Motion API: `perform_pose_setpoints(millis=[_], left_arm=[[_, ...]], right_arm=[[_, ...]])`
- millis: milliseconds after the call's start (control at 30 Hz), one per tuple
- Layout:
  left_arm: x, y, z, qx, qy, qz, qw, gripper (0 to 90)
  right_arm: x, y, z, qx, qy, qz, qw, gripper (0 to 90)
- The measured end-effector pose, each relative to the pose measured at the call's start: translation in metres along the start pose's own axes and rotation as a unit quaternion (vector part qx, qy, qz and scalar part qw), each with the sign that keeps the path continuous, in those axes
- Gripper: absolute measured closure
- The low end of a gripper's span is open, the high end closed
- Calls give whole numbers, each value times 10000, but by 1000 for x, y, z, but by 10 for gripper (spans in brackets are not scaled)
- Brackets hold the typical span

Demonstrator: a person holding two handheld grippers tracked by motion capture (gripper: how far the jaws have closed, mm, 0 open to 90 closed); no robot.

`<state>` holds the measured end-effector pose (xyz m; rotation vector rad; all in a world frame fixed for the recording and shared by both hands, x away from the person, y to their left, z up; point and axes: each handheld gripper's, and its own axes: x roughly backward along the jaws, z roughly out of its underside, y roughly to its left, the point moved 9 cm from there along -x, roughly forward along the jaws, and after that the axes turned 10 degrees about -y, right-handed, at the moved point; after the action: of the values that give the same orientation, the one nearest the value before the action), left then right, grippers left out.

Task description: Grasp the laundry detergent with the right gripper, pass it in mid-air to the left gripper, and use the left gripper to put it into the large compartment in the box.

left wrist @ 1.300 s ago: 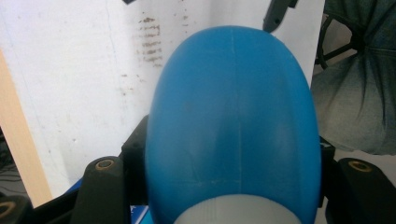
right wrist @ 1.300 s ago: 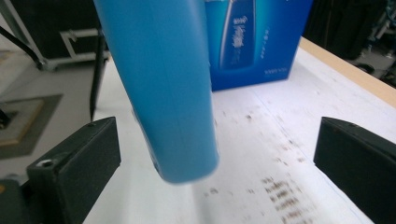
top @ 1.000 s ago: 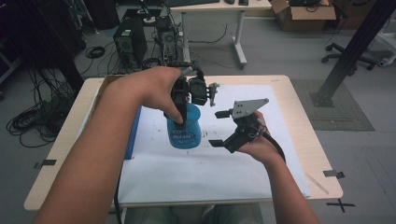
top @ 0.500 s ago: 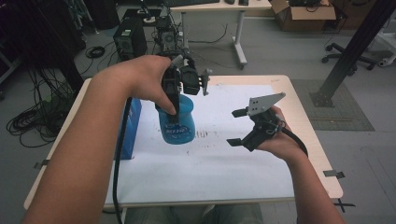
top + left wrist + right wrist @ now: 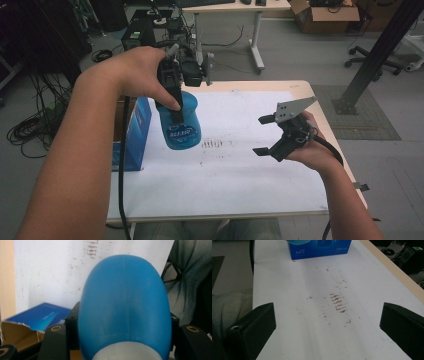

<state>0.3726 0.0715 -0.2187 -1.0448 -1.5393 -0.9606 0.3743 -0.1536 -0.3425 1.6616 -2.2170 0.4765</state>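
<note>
Left gripper [image 5: 176, 107] clamps the blue bottle [image 5: 181, 125] above the white sheet [image 5: 240, 165]; keep it upright. Right gripper [image 5: 267, 135] stands apart, empty.

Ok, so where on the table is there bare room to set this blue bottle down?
The white sheet is bare between the blue box and the right gripper, around the brown smudges, and along the near edge. The left side is crowded by the box, under the blue bottle held by the left gripper.
</note>
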Motion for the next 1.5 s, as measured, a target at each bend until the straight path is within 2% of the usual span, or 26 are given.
perform_pose_setpoints(millis=[167,333,400,467,633,733,833,867,900,933,1033,1167,1200,1300,1333,1500], left_arm=[[5,4,6,371,4,-140,9992,389],[10,4,7,759,-5,-236,9968,390],[13,6,6,996,-20,-313,9945,389],[14,8,6,1095,-5,-419,9931,390],[18,12,7,1499,-17,-530,9873,390],[21,16,9,1854,-82,-597,9808,389],[25,23,13,2279,-190,-694,9710,389],[27,26,14,2491,-251,-739,9653,389],[29,28,15,2618,-289,-781,9615,389],[31,30,17,2701,-310,-826,9588,389],[37,35,22,2832,-224,-893,9546,390],[42,38,26,3069,-133,-934,9471,389],[43,39,28,3093,-103,-940,9463,389],[47,42,30,3254,-126,-958,9406,389],[49,44,31,3283,-113,-955,9397,389],[59,51,38,3592,-88,-1008,9277,389]], right_arm=[[3,0,0,26,27,13,10000,4],[3,0,-1,27,26,6,10000,5],[2,0,-2,42,30,4,10000,6],[2,0,-2,58,48,2,10000,6],[1,2,-5,87,42,-23,10000,8],[1,2,-5,90,72,-31,9999,8],[2,2,-5,105,112,-20,9999,6],[2,2,-5,92,109,-33,9999,6],[3,2,-4,110,119,-26,9999,6],[3,1,-4,103,143,-21,9998,6],[5,1,-3,102,193,-13,9998,6],[6,0,-3,108,191,-9,9998,6],[6,0,-3,105,196,-6,9998,6],[6,0,-2,137,251,-9,9996,7],[6,0,-1,121,253,-21,9996,7],[7,-1,-1,117,305,-20,9995,7]])
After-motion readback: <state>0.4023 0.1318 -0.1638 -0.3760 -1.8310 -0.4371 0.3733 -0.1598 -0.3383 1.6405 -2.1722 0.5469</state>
